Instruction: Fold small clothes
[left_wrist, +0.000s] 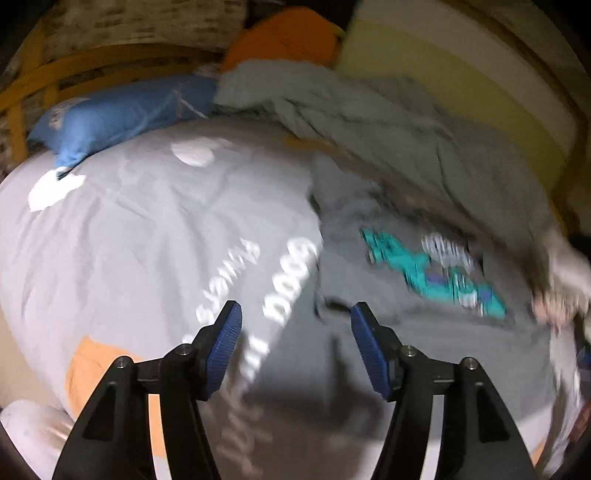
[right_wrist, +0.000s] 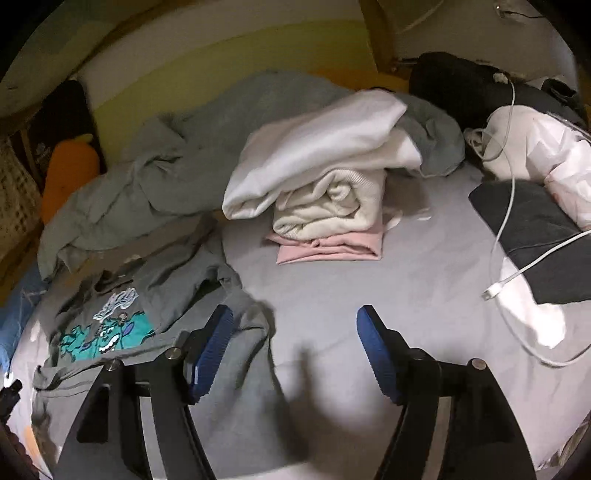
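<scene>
My left gripper hangs with jaws apart and empty over the sheet; the grey shirt lies at two o'clock from its tips. My right gripper also gapes empty, its left finger over the shirt's edge, the shirt spreading toward nine o'clock.
</scene>
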